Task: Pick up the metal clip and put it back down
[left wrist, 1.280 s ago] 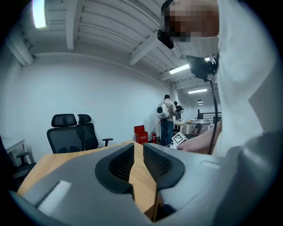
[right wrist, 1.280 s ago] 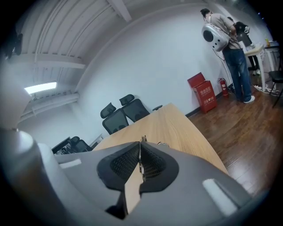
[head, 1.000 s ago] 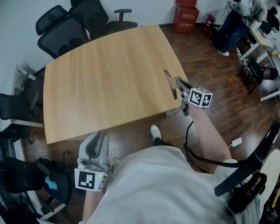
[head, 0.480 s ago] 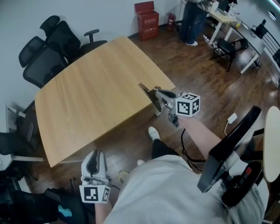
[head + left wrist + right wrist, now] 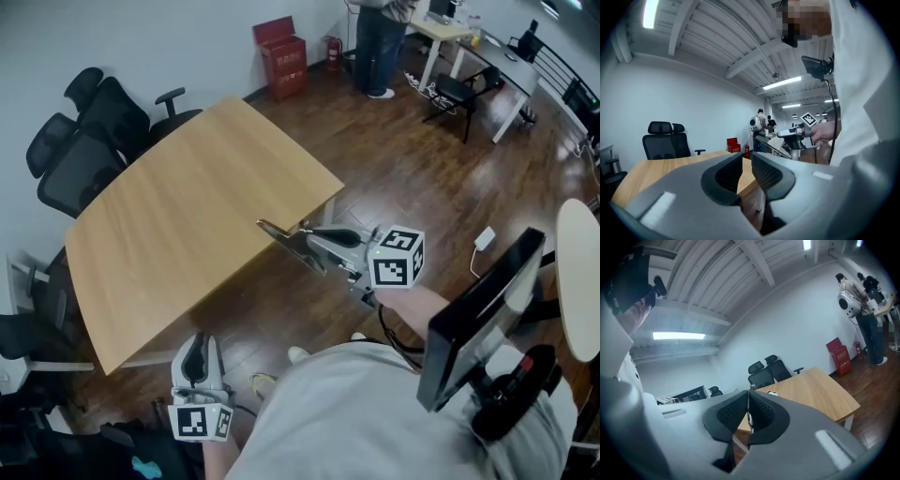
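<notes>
Light wood table (image 5: 187, 225), rounded corners, stands left of centre on a dark plank floor (image 5: 422, 169). The top shows only bare wood grain in the head view.

On the floor:
- black office chairs (image 5: 84, 141) bunched at the table's far-left side
- red crate (image 5: 281, 58) at the far wall, fire extinguisher (image 5: 334, 52) just right of it
- white desk (image 5: 469, 37) far right, with a dark chair (image 5: 450, 89) beside it
- small white adapter (image 5: 485, 238) with its cable, right of the table
- a white shoe (image 5: 298, 354) near, past the table's near edge

Right tongs (image 5: 748, 393) tight on metal clip (image 5: 749, 418)
</notes>
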`<state>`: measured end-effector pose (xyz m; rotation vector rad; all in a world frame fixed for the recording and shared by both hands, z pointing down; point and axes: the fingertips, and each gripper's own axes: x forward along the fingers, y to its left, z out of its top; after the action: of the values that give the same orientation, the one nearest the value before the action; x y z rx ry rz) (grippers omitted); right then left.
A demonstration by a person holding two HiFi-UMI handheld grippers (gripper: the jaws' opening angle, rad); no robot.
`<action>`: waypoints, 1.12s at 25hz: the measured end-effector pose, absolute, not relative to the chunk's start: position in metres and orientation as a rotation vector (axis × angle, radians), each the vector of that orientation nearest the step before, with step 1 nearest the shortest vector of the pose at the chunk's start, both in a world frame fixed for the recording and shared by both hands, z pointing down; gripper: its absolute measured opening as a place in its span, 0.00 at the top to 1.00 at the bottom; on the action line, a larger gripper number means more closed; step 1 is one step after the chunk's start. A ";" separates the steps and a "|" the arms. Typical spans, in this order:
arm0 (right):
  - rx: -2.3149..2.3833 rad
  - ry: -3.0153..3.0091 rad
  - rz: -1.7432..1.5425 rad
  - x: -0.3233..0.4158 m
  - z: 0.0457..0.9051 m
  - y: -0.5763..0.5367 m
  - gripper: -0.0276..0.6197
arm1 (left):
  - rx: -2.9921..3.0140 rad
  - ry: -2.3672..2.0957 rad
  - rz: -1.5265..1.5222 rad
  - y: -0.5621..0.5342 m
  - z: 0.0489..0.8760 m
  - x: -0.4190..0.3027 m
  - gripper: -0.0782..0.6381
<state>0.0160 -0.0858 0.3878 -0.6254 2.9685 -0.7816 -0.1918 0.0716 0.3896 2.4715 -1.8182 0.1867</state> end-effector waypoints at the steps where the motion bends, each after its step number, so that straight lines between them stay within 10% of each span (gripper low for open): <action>1: -0.619 2.963 -0.778 0.020 0.384 -0.083 0.95 | 2.476 -1.810 0.189 0.070 0.389 -0.186 0.81; 28: -0.536 2.928 -0.796 0.038 0.356 -0.080 0.95 | 2.449 -1.859 0.182 0.062 0.384 -0.161 0.88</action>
<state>0.0381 -0.0805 0.3561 -0.5364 2.9279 -0.7961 -0.1606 0.0618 0.3836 2.4490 -1.8589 0.1819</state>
